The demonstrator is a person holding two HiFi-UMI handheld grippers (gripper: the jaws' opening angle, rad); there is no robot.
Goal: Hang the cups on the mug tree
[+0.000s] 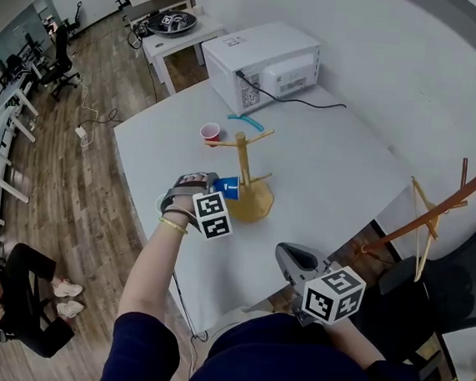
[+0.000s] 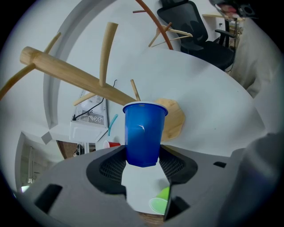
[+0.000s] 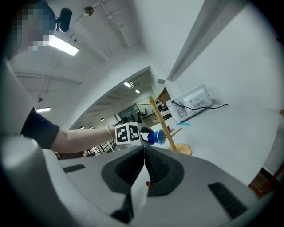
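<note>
So, cup count: three. One blue plastic cup, one red plastic cup, one green plastic cup.
Other counts: one wooden mug tree with thin pegs, one white microwave, one white table, two grippers.
Left gripper: yours, jaws wide, pads clamped on the blue cup's base end.
Blue cup pointing: mouth faces away from your hand, toward the tree. Long axis runs along the jaws, so the cup is laid over, not upright.
Blue cup place: you hold it off the table, just beside the tree's trunk and over its round base. Touching the trunk or not, can't tell.
Red cup: mouth up, beyond the tree, by the tip of a peg.
Green cup: seen only below your left jaws, near the table's edge. Only part shows.
Right gripper: jaws pressed together, nothing between them, held close to your body and well apart from the tree.
</note>
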